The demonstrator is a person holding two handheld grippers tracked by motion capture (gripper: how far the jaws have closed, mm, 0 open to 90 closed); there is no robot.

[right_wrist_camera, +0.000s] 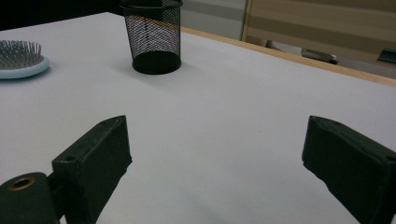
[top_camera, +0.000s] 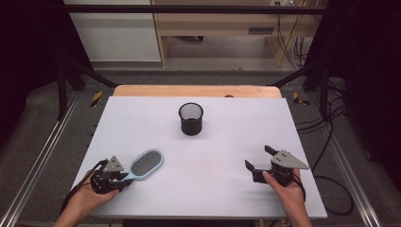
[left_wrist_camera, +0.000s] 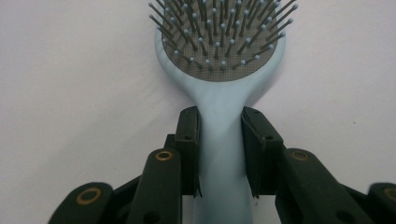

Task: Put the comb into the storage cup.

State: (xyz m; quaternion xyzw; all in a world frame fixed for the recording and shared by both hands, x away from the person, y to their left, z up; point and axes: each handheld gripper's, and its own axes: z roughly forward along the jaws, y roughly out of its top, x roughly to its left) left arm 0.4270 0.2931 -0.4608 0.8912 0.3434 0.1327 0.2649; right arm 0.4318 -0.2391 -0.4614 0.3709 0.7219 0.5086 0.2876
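Near the front left corner of the white desk [top_camera: 222, 142], the left gripper [left_wrist_camera: 220, 154] squeezes the thin handle of the light blue plastic hairbrush [left_wrist_camera: 223, 93] with grey bristles. The brush lies flat, bristles up, its round head pointing away from the front edge. Near the front right corner, the right gripper [right_wrist_camera: 217, 158] rests with its jaws wide apart, holding nothing. Farther back, in the middle, a black wire mesh cup [top_camera: 191, 118] stands upright.
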